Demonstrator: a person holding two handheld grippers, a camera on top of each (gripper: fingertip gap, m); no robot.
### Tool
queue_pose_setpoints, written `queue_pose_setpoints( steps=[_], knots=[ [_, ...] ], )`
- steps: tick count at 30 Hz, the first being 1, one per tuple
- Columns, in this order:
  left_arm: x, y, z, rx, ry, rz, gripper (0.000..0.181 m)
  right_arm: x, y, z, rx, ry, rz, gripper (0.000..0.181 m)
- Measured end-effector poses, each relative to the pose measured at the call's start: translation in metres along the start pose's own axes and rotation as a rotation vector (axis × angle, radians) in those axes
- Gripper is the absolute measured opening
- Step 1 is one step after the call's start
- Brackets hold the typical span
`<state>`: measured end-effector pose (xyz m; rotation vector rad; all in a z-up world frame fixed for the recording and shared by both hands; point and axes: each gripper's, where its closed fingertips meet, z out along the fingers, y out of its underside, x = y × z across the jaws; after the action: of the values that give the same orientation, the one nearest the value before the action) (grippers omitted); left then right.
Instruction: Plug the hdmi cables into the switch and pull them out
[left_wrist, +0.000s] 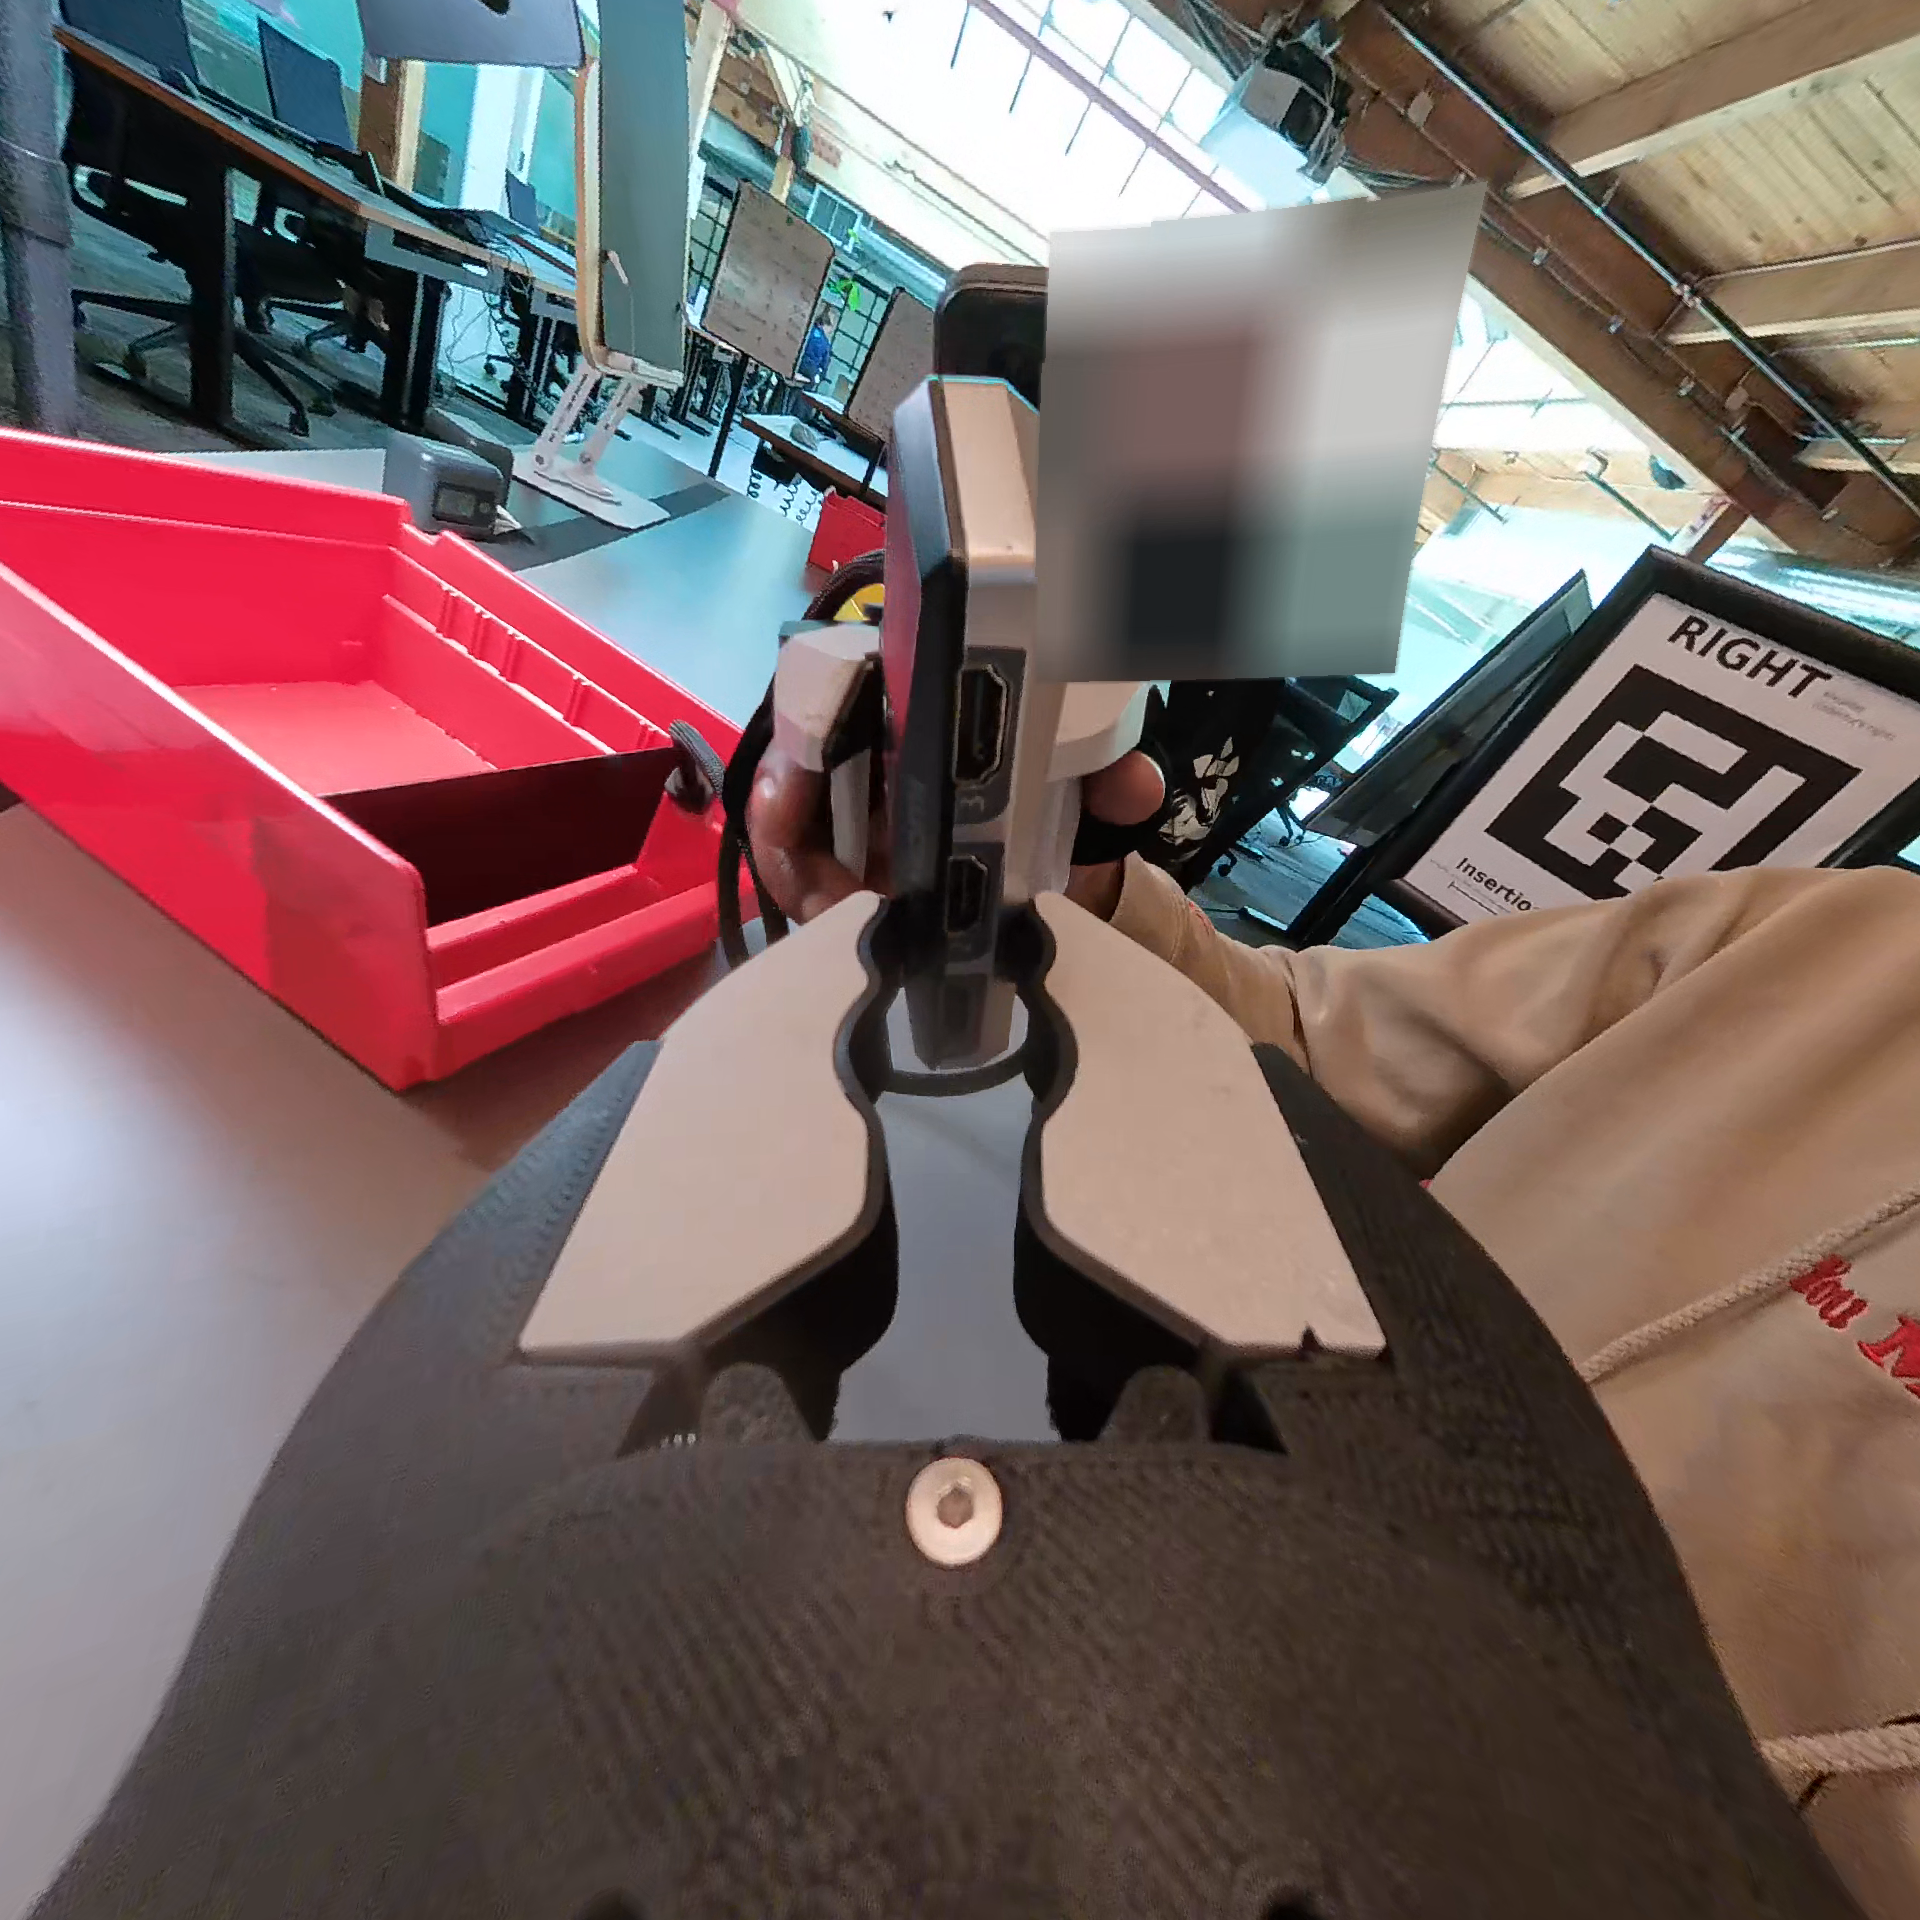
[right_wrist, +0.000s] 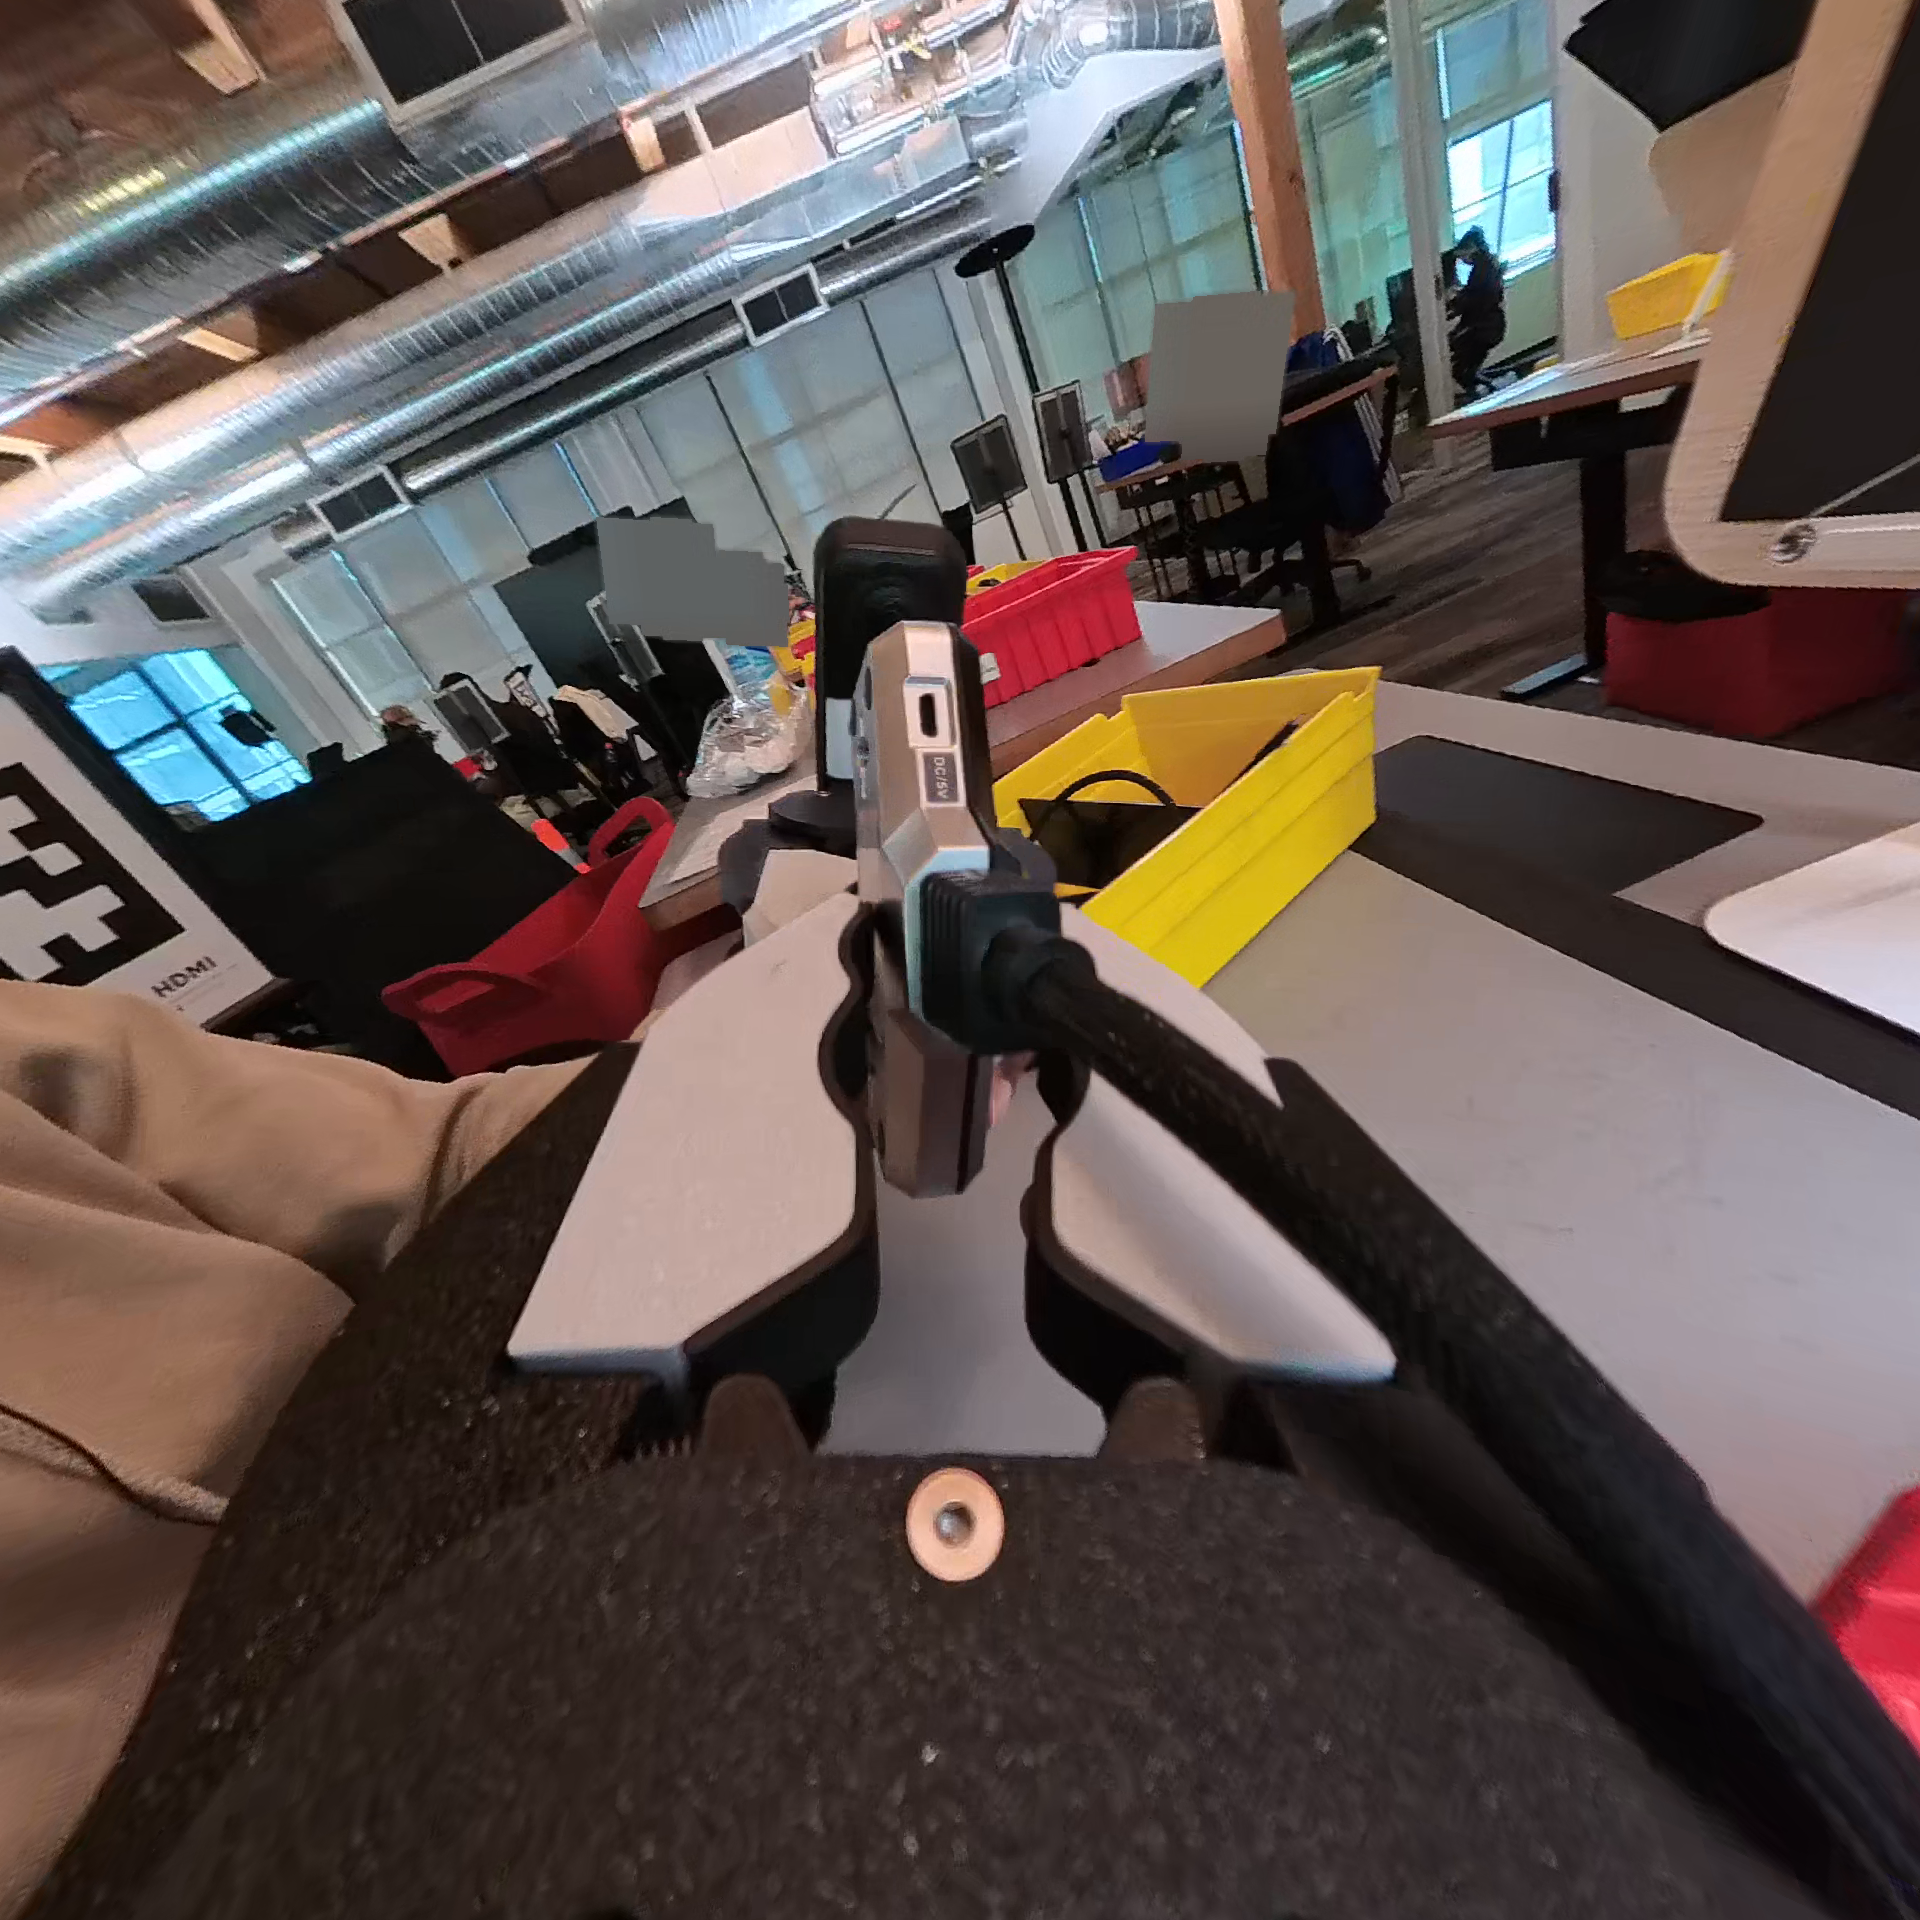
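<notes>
Switch (left_wrist: 961, 748) held upright off table (left_wrist: 156, 1195), pinched betw. both grippers: left gripper (left_wrist: 951, 971) clamped on lower end, right gripper (right_wrist: 940, 1023) on opposite end, w/ braided HDMI cable (right_wrist: 1247, 1122) plugged in.

An open-plan office turned lab, in a loft-like hall. Rows of desks (left_wrist: 343, 197) with chairs and monitors run toward tall windows (right_wrist: 831, 416); bare timber beams (left_wrist: 1662, 135) and silver ducts (right_wrist: 312, 270) cross the ceiling. On the counter (right_wrist: 1558, 1143) sit red bins (left_wrist: 312, 727) and yellow bins (right_wrist: 1247, 790), beside a printed marker board (left_wrist: 1683, 790).
</notes>
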<state>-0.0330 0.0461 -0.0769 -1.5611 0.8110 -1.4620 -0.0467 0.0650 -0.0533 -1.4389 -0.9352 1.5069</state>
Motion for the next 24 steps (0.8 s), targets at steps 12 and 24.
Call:
queue_pose_setpoints(
  steps=[12,24],
  knots=[
    [0.0048,-0.0010,-0.0009,-0.035,-0.028,0.034,0.022,-0.0088,-0.0017,-0.0005,0.039,-0.077,0.006,0.025],
    [0.0075,-0.0035,-0.0030,-0.033,-0.028,0.010,0.023,-0.0104,0.0026,-0.0011,-0.002,-0.075,-0.049,0.025]
  ],
)
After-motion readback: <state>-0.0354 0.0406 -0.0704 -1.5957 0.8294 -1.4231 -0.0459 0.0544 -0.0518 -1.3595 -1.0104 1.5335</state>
